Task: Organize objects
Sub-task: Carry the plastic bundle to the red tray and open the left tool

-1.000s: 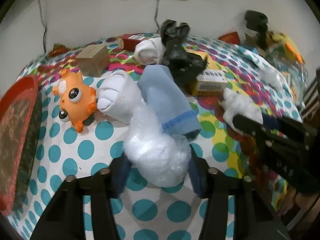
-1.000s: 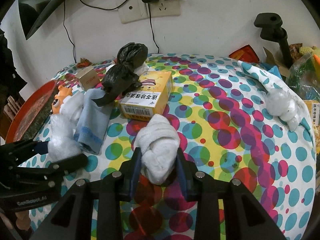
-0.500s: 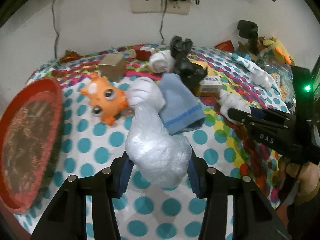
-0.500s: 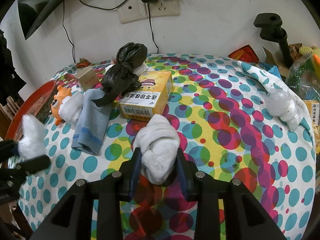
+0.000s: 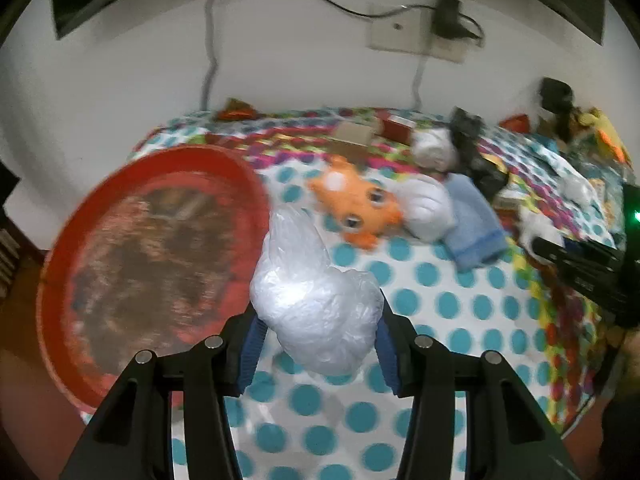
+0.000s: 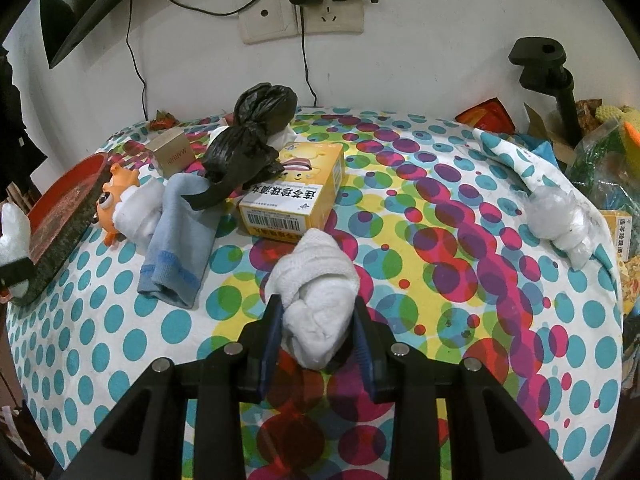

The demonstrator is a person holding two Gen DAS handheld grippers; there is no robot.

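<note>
My left gripper [image 5: 318, 342] is shut on a white plastic bag bundle [image 5: 316, 300], held above the table beside the round red tray [image 5: 152, 256]. In the right wrist view that same bundle [image 6: 12, 232] shows at the far left edge by the red tray [image 6: 64, 204]. My right gripper [image 6: 318, 332] is shut on a rolled white sock [image 6: 316, 284] just over the dotted tablecloth [image 6: 440, 320]. An orange toy [image 5: 356, 204], a white roll [image 5: 426, 208] and a blue sock [image 5: 474, 228] lie together in the middle.
A yellow box [image 6: 296, 196] and a knotted black bag [image 6: 248, 136] lie behind the held sock. A small brown box [image 6: 172, 156] is at the back left. Another plastic bundle [image 6: 560, 220] rests at the right, by cluttered bags [image 6: 600, 160]. A wall socket [image 6: 304, 20] is behind.
The left gripper has carried the plastic bundle up and to the left, away from the blue sock and toward the red tray. The right gripper and its sock have stayed put.
</note>
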